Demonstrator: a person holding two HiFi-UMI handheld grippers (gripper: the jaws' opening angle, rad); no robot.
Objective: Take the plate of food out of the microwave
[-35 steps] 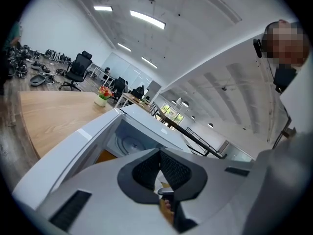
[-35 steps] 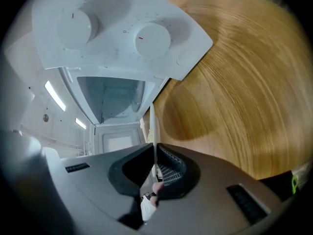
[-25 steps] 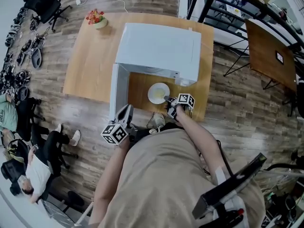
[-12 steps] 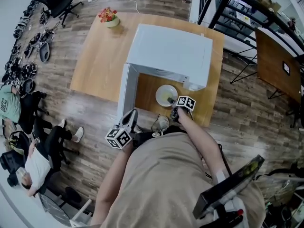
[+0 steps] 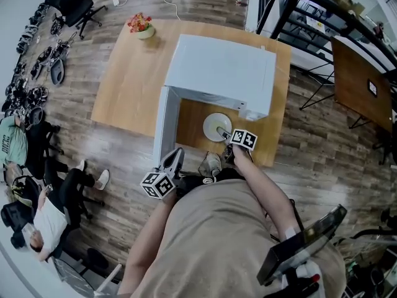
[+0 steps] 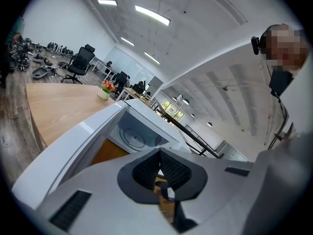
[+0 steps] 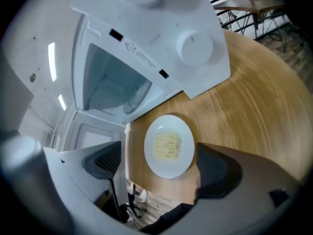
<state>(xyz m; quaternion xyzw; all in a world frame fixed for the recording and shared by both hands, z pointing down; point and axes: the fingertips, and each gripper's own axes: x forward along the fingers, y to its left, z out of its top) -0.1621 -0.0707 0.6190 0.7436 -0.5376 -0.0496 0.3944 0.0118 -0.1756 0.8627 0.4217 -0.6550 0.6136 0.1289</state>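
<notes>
The right gripper (image 7: 159,169)'s dark ribbed fingers (image 7: 105,161) are opening, set wide to either side of the round, smooth white plate (image 7: 185,140) of pale noodles (image 7: 167,145) and not clamping it. The plate lies on the wood-grain bench (image 7: 244,106) before the open, boxy white microwave (image 7: 146,33). The left gripper (image 6: 160,169)'s fingers are closed and empty. The microwave's label print is unreadable.

Plate (image 5: 217,126) on table (image 5: 127,82) before microwave (image 5: 220,70), right of its door (image 5: 162,126); flowers (image 5: 141,23) at far-left table corner.
</notes>
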